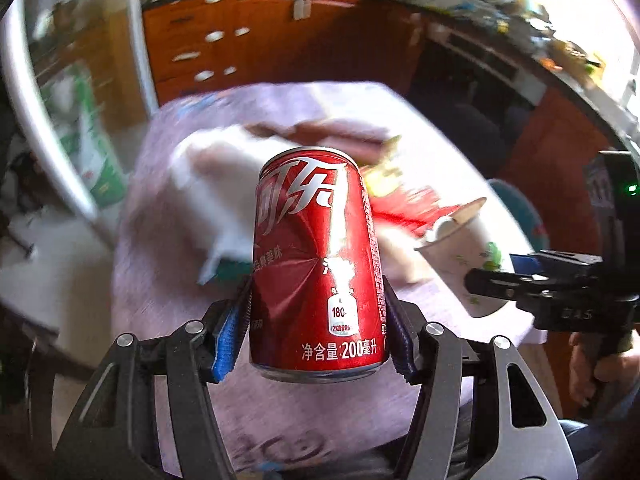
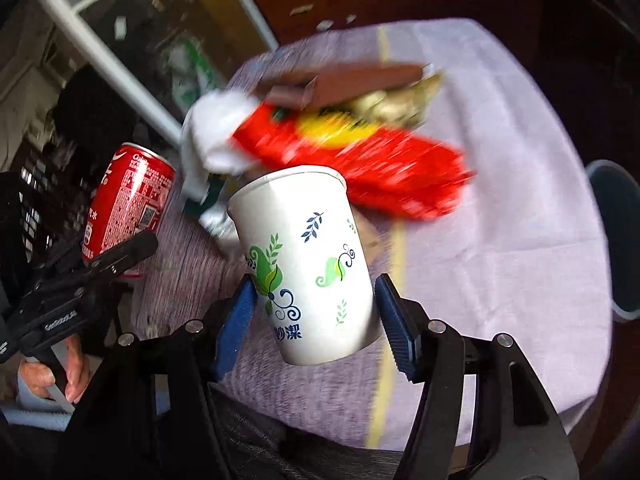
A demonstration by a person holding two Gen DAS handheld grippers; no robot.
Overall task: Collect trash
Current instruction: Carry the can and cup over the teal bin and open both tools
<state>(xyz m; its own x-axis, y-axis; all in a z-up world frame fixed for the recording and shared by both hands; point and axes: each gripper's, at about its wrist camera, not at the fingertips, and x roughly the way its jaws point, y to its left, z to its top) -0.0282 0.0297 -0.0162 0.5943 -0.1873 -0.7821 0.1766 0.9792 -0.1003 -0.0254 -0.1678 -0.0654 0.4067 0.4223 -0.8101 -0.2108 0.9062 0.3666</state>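
Note:
A small red cola can (image 1: 316,264) hangs above the table, and my left gripper (image 1: 316,320) is shut on its lower half with both blue pads against its sides. The same can (image 2: 128,204) shows at the left of the right wrist view. My right gripper (image 2: 312,320) is shut on a white paper cup (image 2: 308,264) with green and blue leaf prints, tilted slightly, lifted off the cloth. That cup (image 1: 464,256) and the gripper that holds it appear at the right of the left wrist view.
A round table under a lilac cloth (image 2: 500,200) carries a red snack bag (image 2: 384,172), crumpled white tissue (image 2: 216,136), a brown box (image 2: 344,84) and a gold wrapper (image 2: 404,104). A grey-blue bin (image 2: 616,240) stands beside the table. A hand (image 2: 48,376) grips the left tool.

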